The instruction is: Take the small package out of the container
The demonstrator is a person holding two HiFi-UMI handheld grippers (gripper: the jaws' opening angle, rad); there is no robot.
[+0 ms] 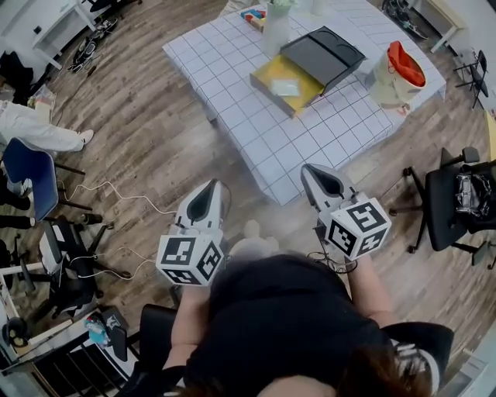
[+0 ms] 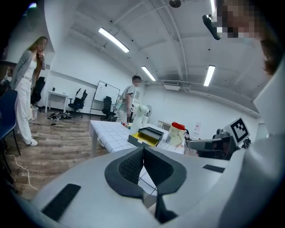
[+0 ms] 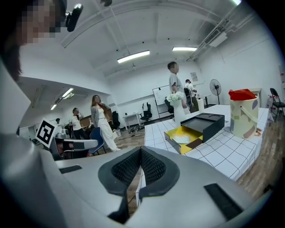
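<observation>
On the white gridded table (image 1: 232, 74) lies an open yellow container (image 1: 273, 77) holding a small pale package (image 1: 285, 87), with the container's black lid (image 1: 322, 56) beside it. The right gripper view shows the same container (image 3: 192, 132) and package (image 3: 181, 139). My left gripper (image 1: 211, 190) and right gripper (image 1: 314, 172) hang side by side above the wooden floor, short of the table's near corner. In each gripper's own view the left gripper (image 2: 143, 153) and the right gripper (image 3: 140, 156) have their jaws pressed together with nothing between them.
A cream bag with red contents (image 1: 397, 74) stands at the table's right end. A white vase (image 1: 277, 27) and coloured blocks (image 1: 253, 15) sit at its far side. Black office chairs (image 1: 461, 201) stand to the right, a blue chair (image 1: 35, 182) and floor cables to the left. People (image 3: 100, 120) stand around the room.
</observation>
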